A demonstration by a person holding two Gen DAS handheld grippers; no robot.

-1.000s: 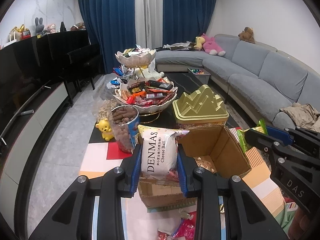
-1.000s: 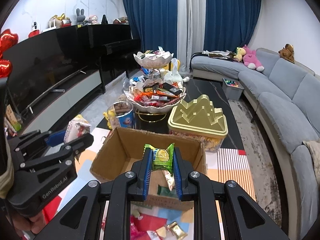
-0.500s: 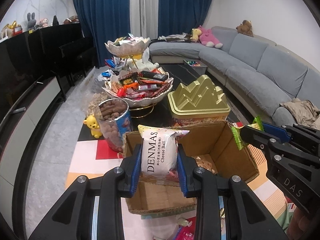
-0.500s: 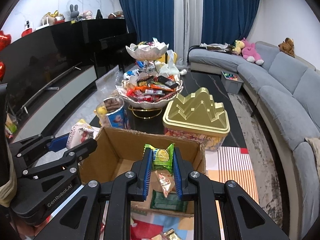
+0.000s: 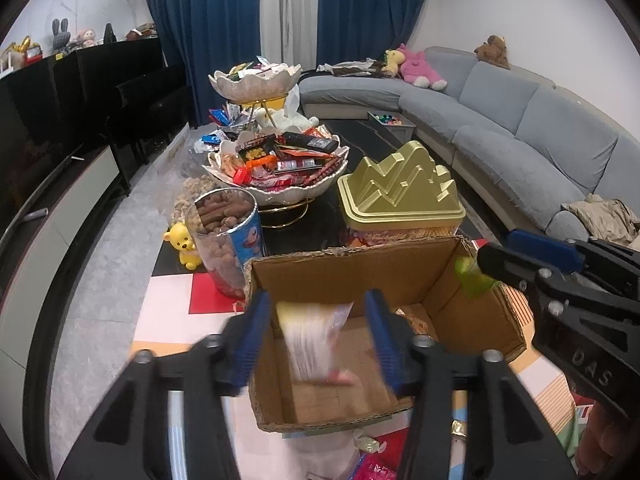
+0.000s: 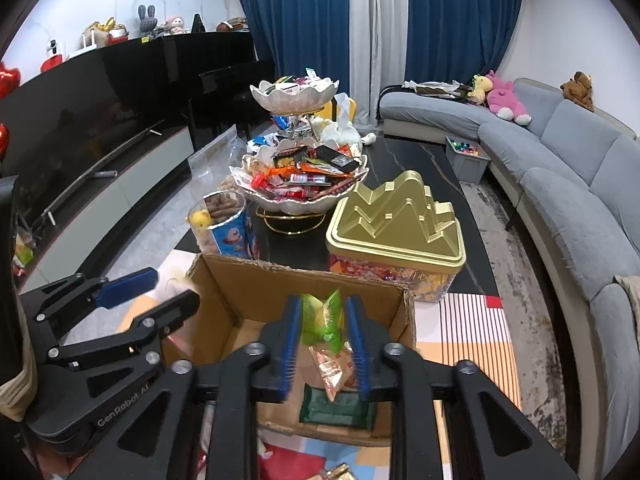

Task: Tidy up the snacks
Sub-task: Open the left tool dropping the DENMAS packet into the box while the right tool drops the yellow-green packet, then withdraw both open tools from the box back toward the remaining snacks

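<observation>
**Two snacks dropping into the box**

Both grippers hang over the open cardboard box [image 5: 472, 280] at the near end of the table. The left gripper [image 5: 316, 338] has just been opening its jaws. The white cheese ball bag [image 5: 314, 340] sits between the blue pads, blurred and tilted, with a gap on each side — it looks like it is falling into the box. The right gripper [image 6: 323, 334] has just been opening too. The small green snack packet [image 6: 322, 318] is between its pads, and the pads no longer seem to squeeze it.

So the step in hand is the drop — letting both snacks go into the box. A few snacks already lie on the box floor, among them a dark green packet [image 6: 336, 408].

Beyond the box stand a gold tin [image 5: 400, 188], a tub of brown snacks [image 5: 228, 236] and a two-level bowl stand [image 5: 276, 168] heaped with sweets.

Next, I think both hands should lift up and away from the box, then go for more loose snacks. Some wrapped sweets [image 5: 366, 446] lie on the mat just in front of the box.
</observation>
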